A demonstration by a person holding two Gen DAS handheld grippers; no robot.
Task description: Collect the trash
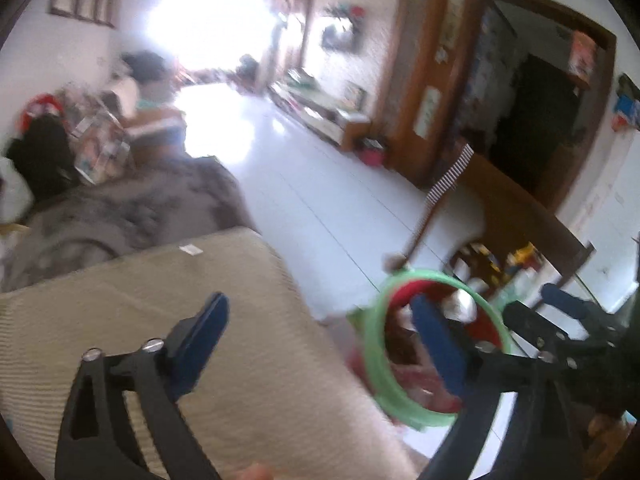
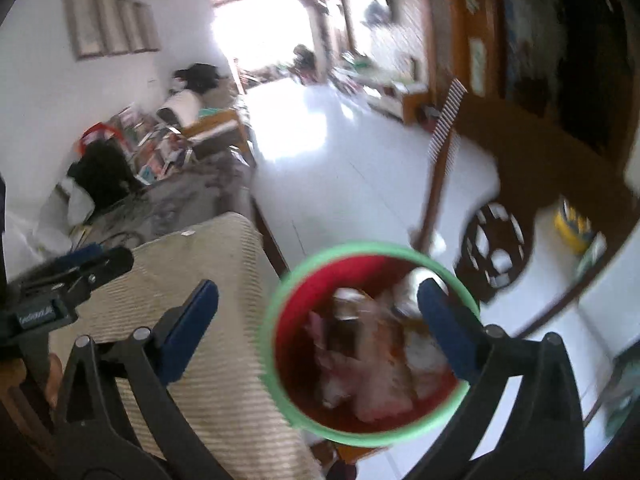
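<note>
Trash (image 2: 372, 364), a blurred heap of crumpled paper and wrappers, fills a red bin (image 2: 296, 320) with a green rim (image 2: 360, 438) that stands on the white tiled floor (image 2: 340, 160), just beside the corner of a beige ribbed cushion (image 2: 192, 360). Right tool (image 2: 318, 328): blue-padded fingers (image 2: 188, 328) spread wide and holding nothing, one over the cushion, the other over the bin's mouth. Left tool (image 1: 326, 344): likewise wide open and empty, its right finger (image 1: 438, 350) lying across the bin's opening (image 1: 400, 344), its left finger over the cushion (image 1: 160, 288). A broom (image 2: 438, 160) with a striped handle leans beyond the bin, near a dark wooden worktop (image 2: 552, 160). Cluttered books and bags (image 2: 132, 148) lie at the far left. Both views are blurred.
</note>
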